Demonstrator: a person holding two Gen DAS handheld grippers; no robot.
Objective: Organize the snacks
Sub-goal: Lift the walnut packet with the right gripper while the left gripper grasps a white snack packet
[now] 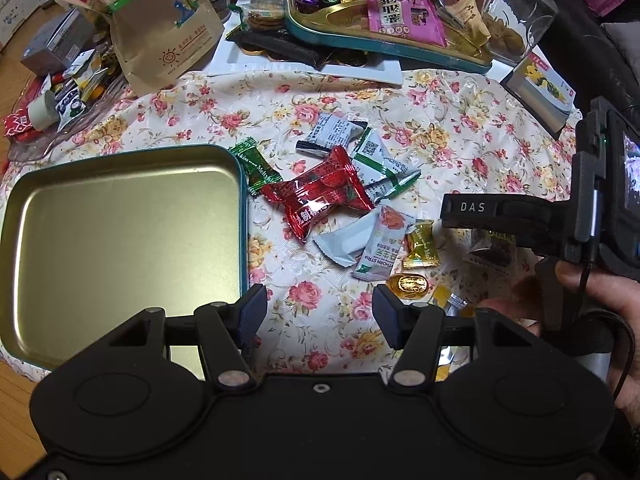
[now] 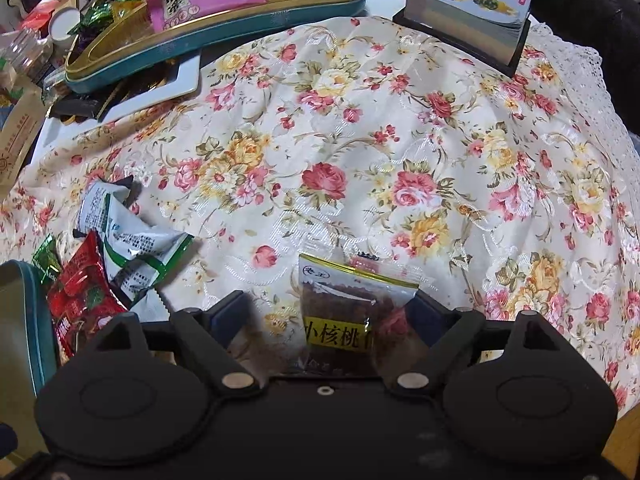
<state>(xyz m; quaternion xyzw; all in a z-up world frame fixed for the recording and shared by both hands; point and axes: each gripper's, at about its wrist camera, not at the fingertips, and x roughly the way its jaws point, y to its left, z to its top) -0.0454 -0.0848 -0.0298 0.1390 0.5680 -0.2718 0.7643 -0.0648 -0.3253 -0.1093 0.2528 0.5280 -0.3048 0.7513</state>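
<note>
1. Left gripper (image 1: 320,312) — jaws spread wide, nothing between them; poised low over the floral tablecloth (image 2: 360,128), presumably waiting its turn.
2. Empty tin tray (image 1: 120,216) — just left of the left jaw, gold floor bare; probably the destination for the loose snacks, hence its spot beside the pile.
3. Scattered snack pile — ahead of the left jaws: red strawberry packet (image 1: 320,196) at centre, green-striped white packets (image 1: 380,164) beyond it, hawthorn strip packet (image 1: 384,244) and gold ingot candy (image 1: 408,285) nearer the right jaw.
4. Right gripper (image 2: 326,316) — jaws open around the walnut packet (image 2: 348,312), which lies between them, closer to the right jaw; contact uncertain, not visibly clamped.
5. Judged step: closing on the walnut packet, then transfer leftward to the tray.
6. Filled tin (image 1: 384,36) — well beyond both jaws, already crowded with wrapped sweets.
</note>
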